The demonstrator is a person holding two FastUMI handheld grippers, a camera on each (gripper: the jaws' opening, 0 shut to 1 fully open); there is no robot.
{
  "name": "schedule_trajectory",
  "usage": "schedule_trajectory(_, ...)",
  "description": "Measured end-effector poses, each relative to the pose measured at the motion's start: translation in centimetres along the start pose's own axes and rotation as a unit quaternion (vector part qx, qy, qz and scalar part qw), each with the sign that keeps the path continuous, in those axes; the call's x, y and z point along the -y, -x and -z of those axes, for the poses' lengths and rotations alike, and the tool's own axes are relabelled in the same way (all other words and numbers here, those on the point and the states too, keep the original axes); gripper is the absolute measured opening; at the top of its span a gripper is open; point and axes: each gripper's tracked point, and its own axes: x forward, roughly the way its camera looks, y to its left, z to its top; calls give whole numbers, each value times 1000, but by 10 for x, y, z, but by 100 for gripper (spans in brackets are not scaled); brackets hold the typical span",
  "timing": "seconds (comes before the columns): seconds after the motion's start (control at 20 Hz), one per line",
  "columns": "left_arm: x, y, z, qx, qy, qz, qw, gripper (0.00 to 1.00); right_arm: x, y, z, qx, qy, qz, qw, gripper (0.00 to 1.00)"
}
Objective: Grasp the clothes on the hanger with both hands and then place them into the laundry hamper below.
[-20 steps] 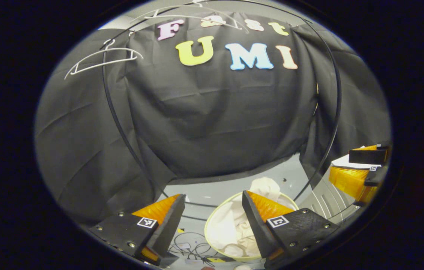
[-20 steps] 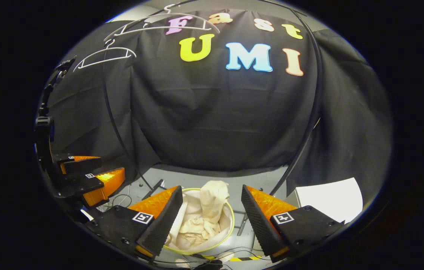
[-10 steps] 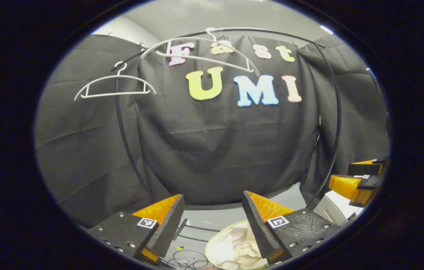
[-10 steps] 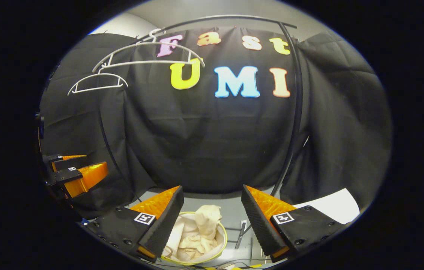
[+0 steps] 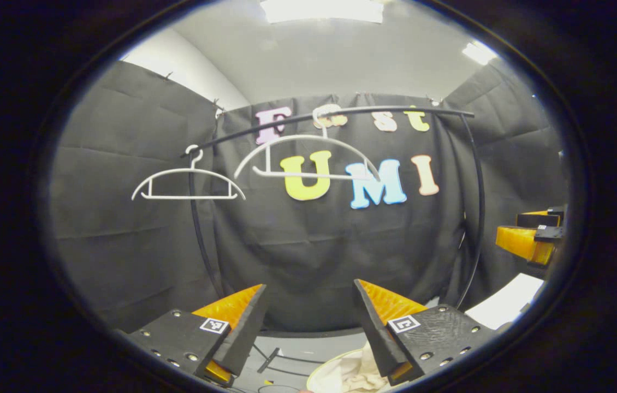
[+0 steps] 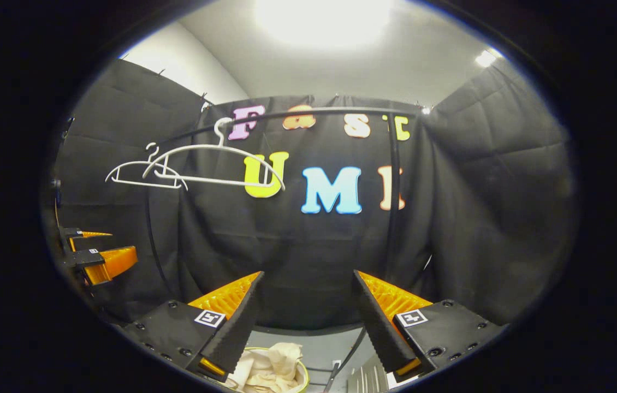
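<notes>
Black cloth walls the booth behind a dark curved rail [image 5: 341, 113] carrying two bare white hangers [image 5: 188, 183] [image 6: 215, 164]. Your left tool [image 5: 308, 311] is spread wide with nothing between its fingers, and your right tool [image 6: 306, 305] stands the same. Low down, the cream clothes [image 6: 270, 368] lie bunched inside the laundry hamper [image 6: 304, 376], below both tools; in the left gripper view they [image 5: 355, 374] peek up at the bottom edge.
</notes>
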Motion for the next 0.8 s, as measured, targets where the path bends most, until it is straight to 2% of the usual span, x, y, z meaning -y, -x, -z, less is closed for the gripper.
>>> schedule_trajectory(0.15,2,18,-29,19,7,-9,1000,90,19,24,-26,19,10,9,1000,98)
schedule_trajectory(0.2,5,25,-38,25,7,-8,1000,90,29,33,-33,26,9,17,999,95)
schedule_trajectory(0.3,3,42,-51,35,4,-16,999,90,40,51,-41,38,6,28,999,96)
schedule_trajectory(0.5,-9,67,-69,53,-11,-31,998,89,61,84,-42,41,8,45,998,99)
schedule_trajectory(0.8,-13,103,-76,65,-29,-38,997,89,77,118,-40,46,-6,65,997,97)
